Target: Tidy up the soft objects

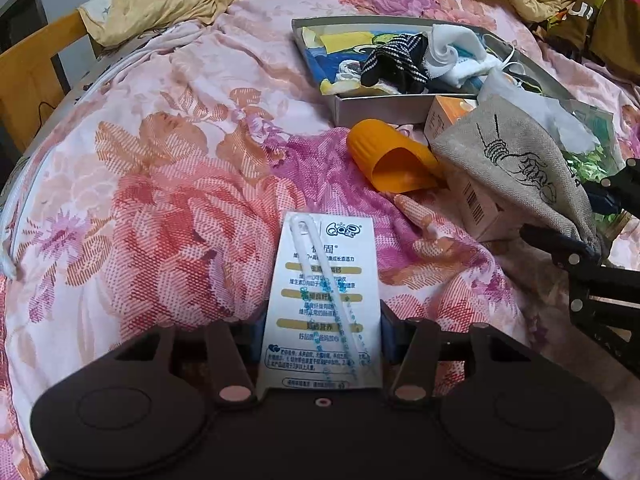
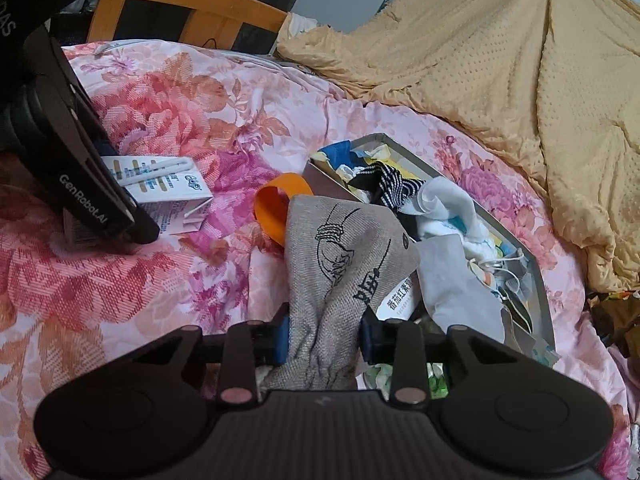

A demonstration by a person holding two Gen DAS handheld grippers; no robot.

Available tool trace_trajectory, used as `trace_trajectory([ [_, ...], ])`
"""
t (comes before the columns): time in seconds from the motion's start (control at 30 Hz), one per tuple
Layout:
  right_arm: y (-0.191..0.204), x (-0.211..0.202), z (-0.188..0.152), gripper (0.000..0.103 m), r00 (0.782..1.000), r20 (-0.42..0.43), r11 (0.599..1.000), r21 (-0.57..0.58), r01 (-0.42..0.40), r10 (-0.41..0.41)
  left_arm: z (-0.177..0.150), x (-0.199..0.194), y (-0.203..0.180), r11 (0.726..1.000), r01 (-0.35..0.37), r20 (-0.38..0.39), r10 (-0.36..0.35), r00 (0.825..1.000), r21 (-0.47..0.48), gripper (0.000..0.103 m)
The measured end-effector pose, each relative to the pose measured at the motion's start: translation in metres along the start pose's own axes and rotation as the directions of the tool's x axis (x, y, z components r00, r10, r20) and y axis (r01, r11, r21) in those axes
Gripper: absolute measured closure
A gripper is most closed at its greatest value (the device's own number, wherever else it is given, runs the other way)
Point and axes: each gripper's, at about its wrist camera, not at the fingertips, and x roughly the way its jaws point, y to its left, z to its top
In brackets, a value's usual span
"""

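The left hand-held gripper [image 1: 322, 320] is closed on a white drink carton [image 1: 324, 300], which is clamped between its blue pads with a wrapped straw lying diagonally across the printed face. In the right wrist view the same carton [image 2: 160, 184] is seen held just above the floral bedspread [image 2: 168, 272]. The right hand-held gripper [image 2: 323, 334] is closed on the gathered end of a grey linen pouch [image 2: 336, 256] printed with a black line drawing; the cloth is pinched between both pads, and the rest of the pouch is draped forward over a small white box [image 2: 400, 300] with black lettering. No earlier picture is given, so nothing is said of jaw motion.

An orange cup [image 1: 394, 160] lies on its side on the bedspread, just beside the pouch and in front of a shallow grey box [image 1: 380, 108]. Inside that box a black-and-white striped sock [image 1: 394, 66] and a crumpled white cloth [image 1: 452, 54] are piled on colourful printed fabric. A face mask with white ear loops [image 2: 496, 268] lies at the box's near end. A yellow dotted blanket [image 2: 500, 80] is bunched at the far side of the bed, and a wooden bed frame [image 2: 192, 16] is seen beyond it.
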Motion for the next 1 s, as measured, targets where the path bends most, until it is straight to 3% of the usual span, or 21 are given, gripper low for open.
trace_trajectory([
  [0.37, -0.009, 0.005, 0.001, 0.067, 1.000, 0.017, 0.998, 0.060, 0.009, -0.010, 0.020, 0.011, 0.000, 0.999, 0.025, 0.107, -0.022, 0.994, -0.023, 0.048],
  [0.6, -0.010, 0.009, 0.005, 0.066, 0.999, 0.040, 0.998, 0.061, -0.020, 0.017, 0.050, 0.033, 0.003, 0.992, 0.105, 0.176, -0.093, 0.980, -0.063, 0.048],
  [0.8, -0.019, 0.008, 0.011, 0.073, 0.999, 0.023, 0.989, 0.147, -0.034, 0.031, 0.062, 0.042, 0.017, 0.941, 0.284, 0.220, -0.242, 0.945, -0.185, 0.049],
  [0.93, -0.034, 0.009, 0.014, 0.074, 0.999, -0.001, 0.965, 0.258, -0.038, 0.040, 0.070, 0.054, 0.011, 0.918, 0.336, 0.205, -0.294, 0.934, -0.213, 0.050],
  [1.0, -0.037, 0.009, 0.013, 0.074, 0.999, -0.003, 0.963, 0.268, -0.031, 0.033, 0.072, 0.059, 0.012, 0.888, 0.382, 0.206, -0.336, 0.919, -0.257, 0.050],
])
